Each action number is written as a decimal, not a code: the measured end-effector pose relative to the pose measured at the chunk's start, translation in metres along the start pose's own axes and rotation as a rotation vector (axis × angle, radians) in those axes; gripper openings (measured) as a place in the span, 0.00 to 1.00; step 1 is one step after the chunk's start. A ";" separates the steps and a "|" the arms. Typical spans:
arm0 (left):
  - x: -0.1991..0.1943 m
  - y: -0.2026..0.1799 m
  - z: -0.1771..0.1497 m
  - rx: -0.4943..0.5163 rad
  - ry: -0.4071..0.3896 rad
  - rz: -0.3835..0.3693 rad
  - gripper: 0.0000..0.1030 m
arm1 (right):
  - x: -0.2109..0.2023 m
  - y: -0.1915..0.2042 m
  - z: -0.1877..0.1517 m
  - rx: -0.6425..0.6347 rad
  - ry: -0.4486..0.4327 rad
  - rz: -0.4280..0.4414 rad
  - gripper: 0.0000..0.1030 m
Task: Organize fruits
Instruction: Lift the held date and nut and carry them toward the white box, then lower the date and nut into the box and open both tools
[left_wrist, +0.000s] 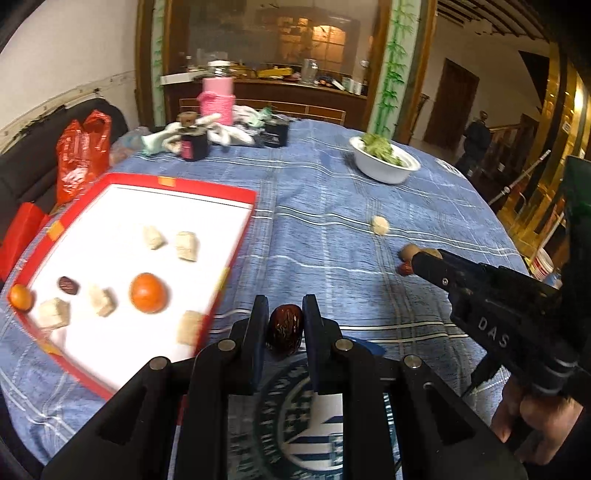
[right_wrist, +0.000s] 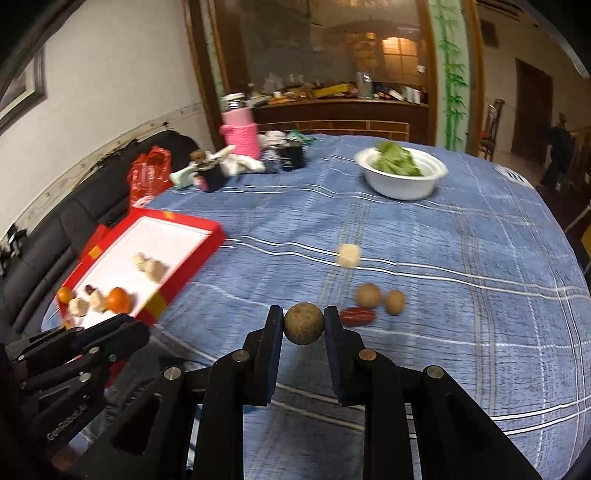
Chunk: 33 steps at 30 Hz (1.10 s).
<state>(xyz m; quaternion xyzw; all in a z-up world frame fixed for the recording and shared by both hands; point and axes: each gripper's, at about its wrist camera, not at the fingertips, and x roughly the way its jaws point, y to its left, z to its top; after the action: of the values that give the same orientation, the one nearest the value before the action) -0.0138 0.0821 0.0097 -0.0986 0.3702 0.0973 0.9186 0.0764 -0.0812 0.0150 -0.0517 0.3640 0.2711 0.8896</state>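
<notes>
My left gripper (left_wrist: 285, 314) is shut on a dark red date (left_wrist: 284, 331), held just right of the red tray (left_wrist: 207, 188). The tray's white floor carries an orange (left_wrist: 148, 292), a smaller orange (left_wrist: 20, 296), a dark date (left_wrist: 68, 285) and several pale cubes. My right gripper (right_wrist: 303, 317) is shut on a round brown fruit (right_wrist: 303, 323) above the blue cloth. Beyond it on the cloth lie two brown fruits (right_wrist: 368, 295), a red date (right_wrist: 357, 316) and a pale cube (right_wrist: 348, 255). In the left wrist view the right gripper (left_wrist: 424, 258) reaches in from the right.
A white bowl of greens (right_wrist: 400, 182) stands at the far right of the table. A pink-wrapped jar (right_wrist: 240, 134), dark jars and crumpled cloths crowd the far edge. A red plastic bag (left_wrist: 83, 153) sits on the black sofa at the left. A person stands in the far doorway.
</notes>
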 end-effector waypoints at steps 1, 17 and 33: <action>-0.003 0.007 0.001 -0.013 -0.004 0.010 0.16 | -0.001 0.007 0.001 -0.010 -0.003 0.009 0.23; -0.006 0.142 0.018 -0.245 -0.037 0.191 0.16 | 0.026 0.139 0.024 -0.155 -0.010 0.203 0.22; 0.039 0.170 0.039 -0.243 0.025 0.263 0.16 | 0.079 0.189 0.019 -0.186 0.070 0.263 0.22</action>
<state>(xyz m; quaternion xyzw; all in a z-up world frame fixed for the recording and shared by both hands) -0.0033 0.2599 -0.0079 -0.1608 0.3767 0.2593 0.8747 0.0360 0.1198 -0.0045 -0.0952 0.3717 0.4157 0.8246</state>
